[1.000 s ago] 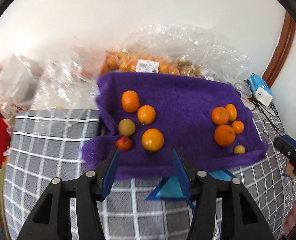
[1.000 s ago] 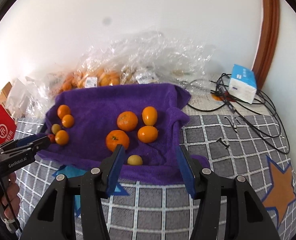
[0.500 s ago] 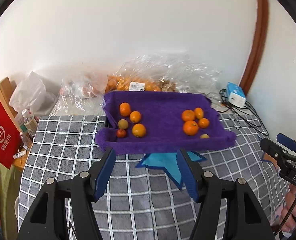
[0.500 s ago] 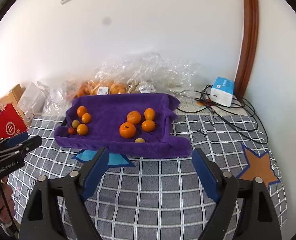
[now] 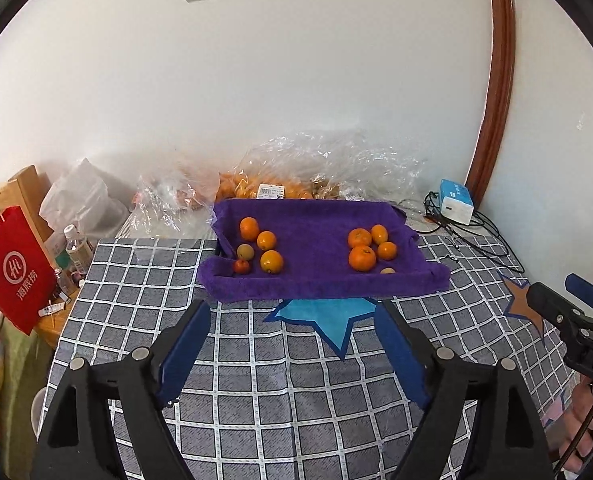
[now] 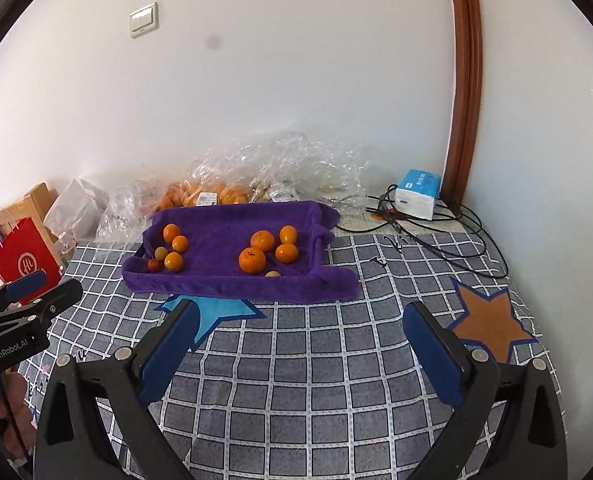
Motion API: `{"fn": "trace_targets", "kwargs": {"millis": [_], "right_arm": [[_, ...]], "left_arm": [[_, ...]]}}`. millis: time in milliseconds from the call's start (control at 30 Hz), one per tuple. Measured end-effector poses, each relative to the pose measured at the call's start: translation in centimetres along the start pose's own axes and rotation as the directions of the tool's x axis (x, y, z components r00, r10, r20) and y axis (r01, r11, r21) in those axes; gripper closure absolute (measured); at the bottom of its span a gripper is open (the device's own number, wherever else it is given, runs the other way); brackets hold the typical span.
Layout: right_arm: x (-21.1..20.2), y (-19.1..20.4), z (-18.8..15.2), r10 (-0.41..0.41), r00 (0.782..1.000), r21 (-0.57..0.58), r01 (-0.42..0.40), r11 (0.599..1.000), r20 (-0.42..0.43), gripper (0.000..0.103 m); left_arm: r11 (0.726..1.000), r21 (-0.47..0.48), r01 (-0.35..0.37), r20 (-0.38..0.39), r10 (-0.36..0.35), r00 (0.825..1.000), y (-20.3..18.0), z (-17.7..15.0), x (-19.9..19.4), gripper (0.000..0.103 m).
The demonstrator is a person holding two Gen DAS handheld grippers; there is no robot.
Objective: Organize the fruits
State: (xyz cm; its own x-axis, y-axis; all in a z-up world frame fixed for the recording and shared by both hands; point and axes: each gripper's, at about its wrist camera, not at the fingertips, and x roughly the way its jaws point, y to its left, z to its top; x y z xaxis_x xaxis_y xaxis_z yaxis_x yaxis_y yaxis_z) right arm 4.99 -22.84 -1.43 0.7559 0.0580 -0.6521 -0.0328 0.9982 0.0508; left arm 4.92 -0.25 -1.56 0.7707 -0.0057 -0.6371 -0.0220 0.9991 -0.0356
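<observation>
A purple towel-lined tray (image 5: 316,284) (image 6: 224,282) sits on the checked tablecloth. Its left side holds several fruits: oranges (image 5: 271,261) (image 6: 173,261), a greenish fruit (image 5: 245,251) and a small red one (image 5: 241,266). Its right side holds several oranges (image 5: 362,258) (image 6: 252,260) and a small yellow fruit (image 5: 387,271) (image 6: 272,274). My left gripper (image 5: 292,322) is open and empty, well in front of the tray. My right gripper (image 6: 300,326) is open wide and empty, also in front of the tray.
Clear plastic bags with more oranges (image 5: 296,176) (image 6: 256,176) lie behind the tray by the wall. A blue-white box (image 6: 418,194) and cables (image 6: 456,240) are at back right. A red paper bag (image 5: 14,268) and bottle (image 5: 78,246) stand left.
Both grippers have pulled back from the tray and risen, so the tray looks smaller and farther. The right gripper's jaws have opened wider. The fruits have not moved.
</observation>
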Motion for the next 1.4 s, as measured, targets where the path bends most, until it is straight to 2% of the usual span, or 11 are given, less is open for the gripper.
{"fn": "trace_targets", "kwargs": {"millis": [533,1400], "right_arm": [[-1.6,-0.1,-1.1,-0.026,1.000,0.012,0.026,1.000,0.004,0.003],[-1.5,0.3,-1.5,-0.039,0.999,0.006,0.039,0.999,0.001,0.003]], "left_arm": [[1.000,0.002,0.002,0.013,-0.002,1.000,-0.3,-0.7,-1.2,0.020],[1.000,0.001,0.000,0.016,0.000,1.000,0.0,-1.0,-1.3,0.019]]}}
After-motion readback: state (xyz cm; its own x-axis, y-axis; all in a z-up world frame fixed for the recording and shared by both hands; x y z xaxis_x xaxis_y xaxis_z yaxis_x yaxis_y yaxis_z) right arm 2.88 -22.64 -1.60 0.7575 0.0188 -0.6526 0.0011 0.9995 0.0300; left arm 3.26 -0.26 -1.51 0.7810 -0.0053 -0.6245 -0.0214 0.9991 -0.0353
